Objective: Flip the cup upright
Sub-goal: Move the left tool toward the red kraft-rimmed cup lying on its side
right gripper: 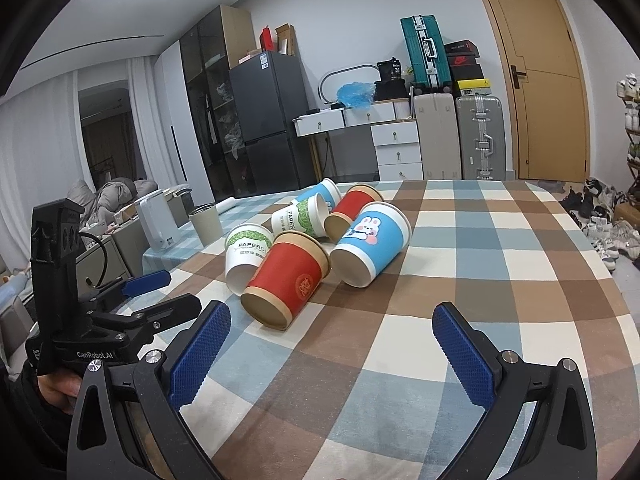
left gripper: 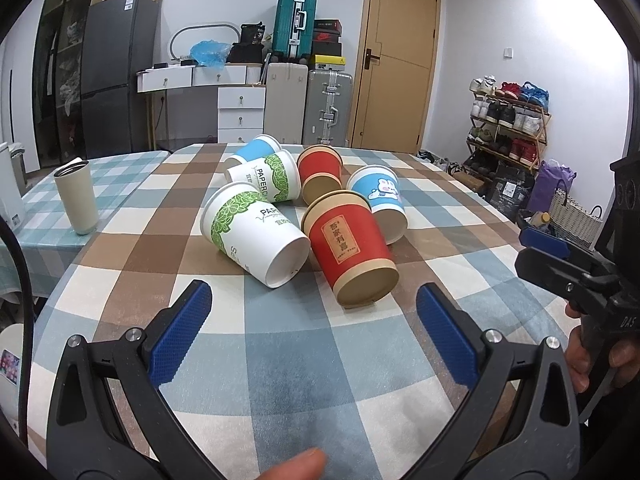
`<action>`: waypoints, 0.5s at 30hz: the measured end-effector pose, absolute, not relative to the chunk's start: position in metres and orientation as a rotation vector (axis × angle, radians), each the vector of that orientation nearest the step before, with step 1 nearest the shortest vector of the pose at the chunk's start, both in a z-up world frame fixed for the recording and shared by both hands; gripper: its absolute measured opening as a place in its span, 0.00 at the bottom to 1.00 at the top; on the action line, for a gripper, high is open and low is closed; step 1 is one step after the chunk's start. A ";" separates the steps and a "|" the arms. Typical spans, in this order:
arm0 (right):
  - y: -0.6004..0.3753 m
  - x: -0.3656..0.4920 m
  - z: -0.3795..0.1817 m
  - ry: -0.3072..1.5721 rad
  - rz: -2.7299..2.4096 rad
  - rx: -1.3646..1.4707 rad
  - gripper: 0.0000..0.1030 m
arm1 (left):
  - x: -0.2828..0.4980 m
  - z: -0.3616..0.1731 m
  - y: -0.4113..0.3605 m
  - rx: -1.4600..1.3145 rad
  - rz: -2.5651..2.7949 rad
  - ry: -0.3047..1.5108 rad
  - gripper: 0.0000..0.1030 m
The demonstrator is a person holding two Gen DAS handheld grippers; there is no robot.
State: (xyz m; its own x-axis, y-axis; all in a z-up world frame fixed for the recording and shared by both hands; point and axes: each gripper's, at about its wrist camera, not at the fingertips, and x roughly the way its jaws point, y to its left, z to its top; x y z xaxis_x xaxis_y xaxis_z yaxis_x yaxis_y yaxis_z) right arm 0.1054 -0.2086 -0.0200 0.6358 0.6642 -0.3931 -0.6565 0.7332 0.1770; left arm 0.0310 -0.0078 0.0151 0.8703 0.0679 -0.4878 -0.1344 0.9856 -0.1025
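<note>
Task not begun: six paper cups, nearest the red paper cup (left gripper: 352, 256), all lie tipped on the checked tabletop (left gripper: 280, 360). Left gripper (left gripper: 314, 334) and right gripper (right gripper: 332, 354) spread, empty, just short of the cups.

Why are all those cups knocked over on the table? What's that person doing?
A person holds a hand-held gripper in each hand. The left hand-held gripper and the right hand-held gripper are both open and hold nothing. Six paper cups lie tipped in a pile on the checked tablecloth. None has been stood up yet.
</note>
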 end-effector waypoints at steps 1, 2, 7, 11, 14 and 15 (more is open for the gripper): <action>-0.210 0.107 -0.020 0.458 0.753 0.022 1.00 | 0.033 0.016 -0.009 -0.131 0.108 0.507 0.99; -0.210 0.107 -0.020 0.458 0.751 0.026 1.00 | 0.035 0.017 -0.009 -0.127 0.107 0.510 0.99; -0.212 0.107 -0.020 0.461 0.750 0.029 1.00 | 0.049 0.018 -0.013 -0.131 0.105 0.541 0.99; -0.213 0.106 -0.020 0.463 0.751 0.030 1.00 | 0.061 0.019 -0.012 -0.147 0.101 0.561 0.96; -0.213 0.107 -0.020 0.461 0.748 0.030 1.00 | 0.071 0.017 -0.012 -0.155 0.098 0.586 0.94; -0.213 0.107 -0.020 0.462 0.746 0.033 1.00 | 0.077 0.016 -0.013 -0.162 0.096 0.601 0.93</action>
